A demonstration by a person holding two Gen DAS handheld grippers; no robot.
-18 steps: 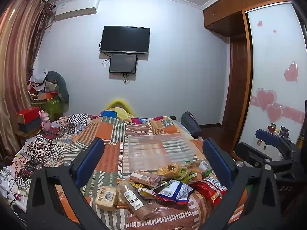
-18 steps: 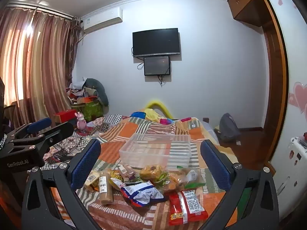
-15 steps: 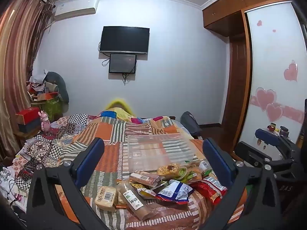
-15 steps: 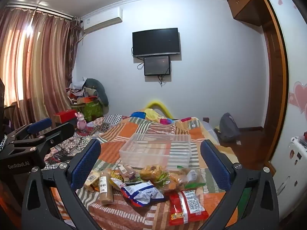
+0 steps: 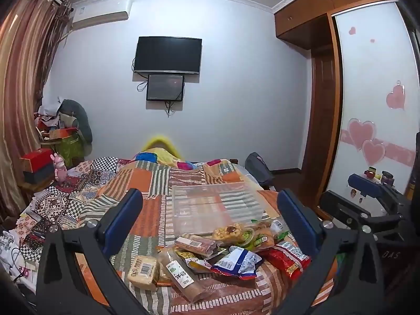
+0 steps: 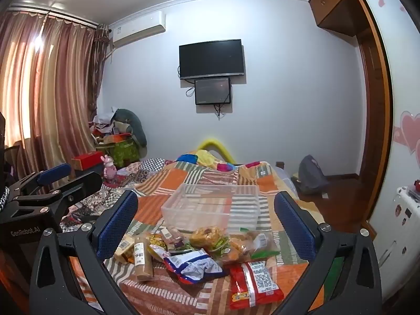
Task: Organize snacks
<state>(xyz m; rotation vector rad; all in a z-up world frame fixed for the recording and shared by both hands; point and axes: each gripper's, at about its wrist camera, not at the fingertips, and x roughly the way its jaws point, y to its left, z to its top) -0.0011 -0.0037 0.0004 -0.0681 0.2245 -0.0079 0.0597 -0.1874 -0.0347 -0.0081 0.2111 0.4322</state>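
Observation:
A heap of snack packets lies on the patchwork bed near its front edge. It includes a red packet point(image 6: 252, 283), a blue and white packet point(image 6: 193, 263), a long brown bar point(image 6: 143, 260) and a pale bread pack point(image 5: 143, 267). A clear plastic box point(image 6: 210, 210) stands empty just behind the heap; it also shows in the left wrist view point(image 5: 214, 204). My left gripper point(image 5: 210, 218) is open and empty, held above the heap. My right gripper point(image 6: 206, 218) is open and empty, beside it on the right.
The patchwork bed point(image 6: 183, 178) fills the middle of the room. Boxes and clothes point(image 6: 118, 141) pile up at the far left by the curtain. A wardrobe point(image 5: 372, 120) stands at the right. A dark bag point(image 6: 312, 173) sits on the floor.

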